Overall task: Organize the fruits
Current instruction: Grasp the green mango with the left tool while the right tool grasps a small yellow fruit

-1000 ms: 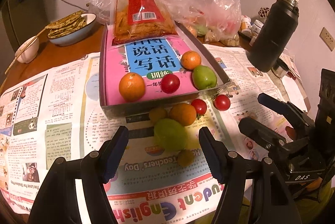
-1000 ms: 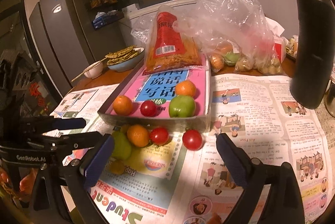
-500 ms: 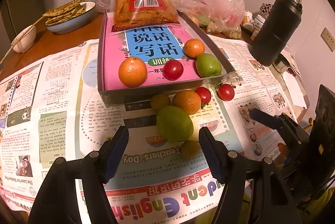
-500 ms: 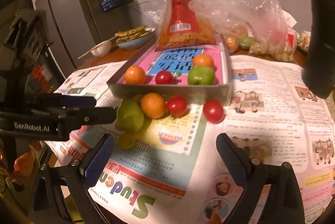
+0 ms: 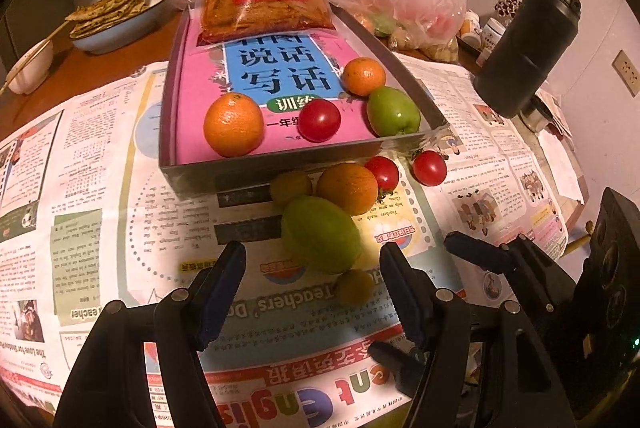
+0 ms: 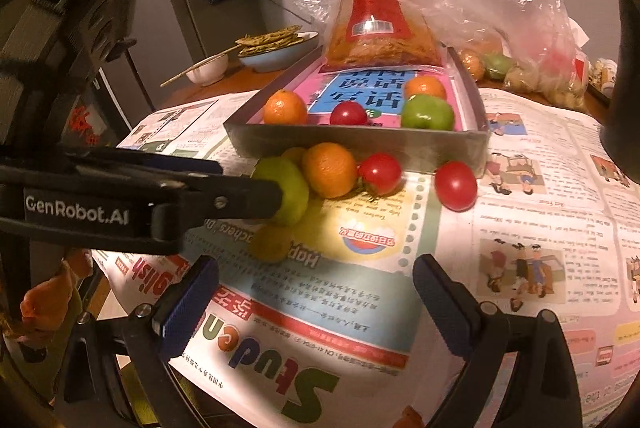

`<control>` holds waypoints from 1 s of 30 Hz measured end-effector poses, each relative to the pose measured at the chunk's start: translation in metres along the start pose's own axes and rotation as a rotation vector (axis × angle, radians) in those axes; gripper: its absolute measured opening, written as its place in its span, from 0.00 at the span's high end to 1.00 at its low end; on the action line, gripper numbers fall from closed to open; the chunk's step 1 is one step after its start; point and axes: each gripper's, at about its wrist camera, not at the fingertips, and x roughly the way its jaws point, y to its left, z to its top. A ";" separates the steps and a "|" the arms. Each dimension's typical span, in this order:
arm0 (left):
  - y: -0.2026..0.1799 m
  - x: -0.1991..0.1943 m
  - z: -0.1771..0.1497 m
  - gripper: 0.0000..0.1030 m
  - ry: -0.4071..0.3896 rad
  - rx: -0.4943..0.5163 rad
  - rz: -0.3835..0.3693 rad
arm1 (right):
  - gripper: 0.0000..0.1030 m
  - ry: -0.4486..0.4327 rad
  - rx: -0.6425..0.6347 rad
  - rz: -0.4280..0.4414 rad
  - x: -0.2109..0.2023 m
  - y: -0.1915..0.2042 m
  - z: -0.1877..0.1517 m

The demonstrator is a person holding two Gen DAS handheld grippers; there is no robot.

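Left gripper (image 5: 312, 264) is spread wide just in front of the big green fruit (image 5: 320, 234) on the newspaper (image 5: 100, 187), nothing pinched. Right gripper (image 6: 316, 280) is spread too, empty. More loose fruit sits against the box (image 5: 280, 167): an orange (image 5: 347, 187) and two tomatoes (image 5: 429, 167).

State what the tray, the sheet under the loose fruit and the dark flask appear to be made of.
Tray: probably thin cardboard, matte grey, with flat folded walls.
Sheet: newsprint, matte, printed with text and cartoons.
Flask: likely coated metal, matte black with a soft sheen; plastic is possible.
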 end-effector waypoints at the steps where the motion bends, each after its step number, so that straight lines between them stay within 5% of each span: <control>1: 0.000 0.002 0.000 0.31 0.003 0.002 0.000 | 0.05 0.000 -0.002 0.002 0.001 0.001 0.000; 8: -0.002 0.013 0.004 0.31 0.029 -0.005 -0.025 | 0.05 0.006 0.010 0.012 0.004 -0.003 0.000; 16: 0.001 0.025 0.007 0.52 0.052 -0.023 -0.045 | 0.16 0.004 -0.004 0.012 0.007 0.000 -0.001; 30: 0.004 0.030 0.009 0.52 0.053 -0.023 -0.074 | 0.55 0.004 -0.115 0.007 0.021 0.029 0.002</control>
